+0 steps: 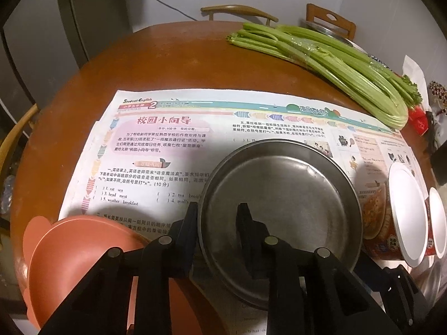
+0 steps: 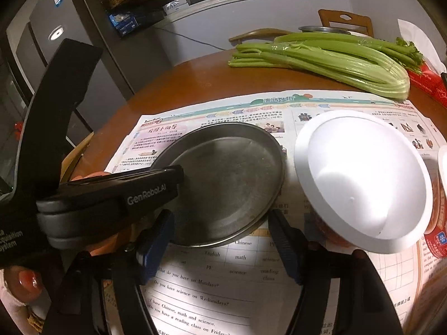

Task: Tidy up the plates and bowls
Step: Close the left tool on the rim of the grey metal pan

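A round steel plate [image 1: 293,201] lies on a printed newspaper [image 1: 156,150] on the round brown table. My left gripper [image 1: 218,215] is shut on the plate's near-left rim, one finger inside the plate, one outside. The right wrist view shows the same plate [image 2: 229,178] with the left gripper's fingers [image 2: 156,184] clamped on its left rim. My right gripper [image 2: 220,240] is open and empty, just in front of the plate's near edge. A salmon-pink plastic bowl [image 1: 72,254] sits at the lower left of the left wrist view.
Two upside-down instant-noodle cups [image 1: 402,217] with white bottoms [image 2: 360,178] stand right of the plate. A celery bunch [image 1: 329,64] lies across the far side. Wooden chairs [image 1: 237,11] ring the table. A refrigerator [image 2: 56,39] stands at the far left.
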Demonstrator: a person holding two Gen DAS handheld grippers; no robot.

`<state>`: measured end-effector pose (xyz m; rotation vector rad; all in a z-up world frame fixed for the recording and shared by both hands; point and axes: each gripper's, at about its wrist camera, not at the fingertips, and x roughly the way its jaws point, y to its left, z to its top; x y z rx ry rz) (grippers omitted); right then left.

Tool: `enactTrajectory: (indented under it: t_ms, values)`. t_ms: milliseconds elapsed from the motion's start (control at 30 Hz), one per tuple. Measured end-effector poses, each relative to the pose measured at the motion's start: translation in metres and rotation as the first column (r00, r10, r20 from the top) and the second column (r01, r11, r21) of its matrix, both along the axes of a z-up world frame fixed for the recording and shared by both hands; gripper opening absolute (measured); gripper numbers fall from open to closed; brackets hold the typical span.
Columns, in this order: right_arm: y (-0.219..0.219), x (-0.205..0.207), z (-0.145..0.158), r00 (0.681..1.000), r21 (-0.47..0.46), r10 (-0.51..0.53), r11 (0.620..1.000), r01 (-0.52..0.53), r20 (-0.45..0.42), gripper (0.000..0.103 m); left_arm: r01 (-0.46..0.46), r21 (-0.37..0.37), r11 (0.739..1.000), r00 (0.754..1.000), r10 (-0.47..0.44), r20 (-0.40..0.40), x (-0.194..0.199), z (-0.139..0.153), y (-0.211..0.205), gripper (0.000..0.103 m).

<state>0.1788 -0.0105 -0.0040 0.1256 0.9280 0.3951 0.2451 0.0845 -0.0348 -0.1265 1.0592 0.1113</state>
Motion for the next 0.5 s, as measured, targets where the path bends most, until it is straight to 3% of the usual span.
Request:
enactTrajectory:
  t_ms: [133,300,500]
  values:
    - [-0.0056,0.0015,-0.0021,1.0,0.024,-0.025,0.999,0.025,-0.011,0.068,-0.007,-0.034,0.999,1.0,0.007,-0.013,0.0027,0.0004,0.0054,0.028]
    - [-0.0055,0.0039,-0.0025,0.999,-0.013,-0.046,0.999,0.046,-0.001,0.068,-0.004,-0.015,1.0,1.0,0.004,-0.02,0.0054,-0.0018,0.0025,0.028]
    - [0.0002,0.0025,-0.0013,1.0,-0.02,0.002,1.0,-0.001,0.026,0.072,0.001,0.011,1.0,1.0,-0.001,-0.001,0.0018,0.0006,0.0012,0.027]
